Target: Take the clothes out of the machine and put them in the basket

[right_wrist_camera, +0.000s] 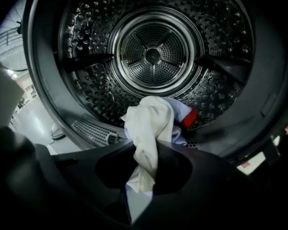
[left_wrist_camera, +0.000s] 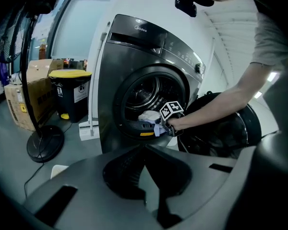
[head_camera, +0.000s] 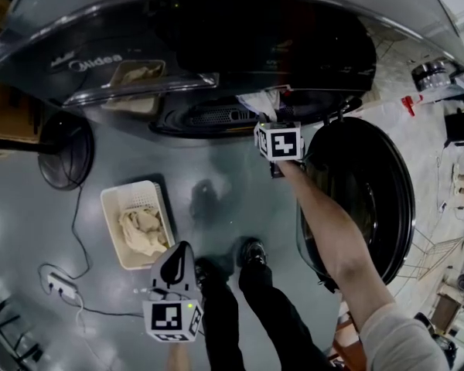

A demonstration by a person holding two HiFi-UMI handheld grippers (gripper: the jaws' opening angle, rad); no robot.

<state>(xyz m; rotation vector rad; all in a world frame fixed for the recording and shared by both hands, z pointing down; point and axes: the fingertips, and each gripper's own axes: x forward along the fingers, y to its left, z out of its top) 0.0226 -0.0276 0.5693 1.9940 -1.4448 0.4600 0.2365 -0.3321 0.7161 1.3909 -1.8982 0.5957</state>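
Right gripper view shows the right hand-held gripper (right_wrist_camera: 144, 176) clamped on white cloth (right_wrist_camera: 151, 123) between its jaws

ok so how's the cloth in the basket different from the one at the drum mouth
The basket cloth lies crumpled in the basket on the floor, untouched; the drum cloth is pinched in the right gripper at the mouth of the machine. The basket cloth looks cream, the drum cloth white. Both are light, crumpled fabric.

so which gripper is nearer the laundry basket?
Left. The left gripper hangs just beside the laundry basket; the right gripper is at the washing machine drum, clamped on a white garment.
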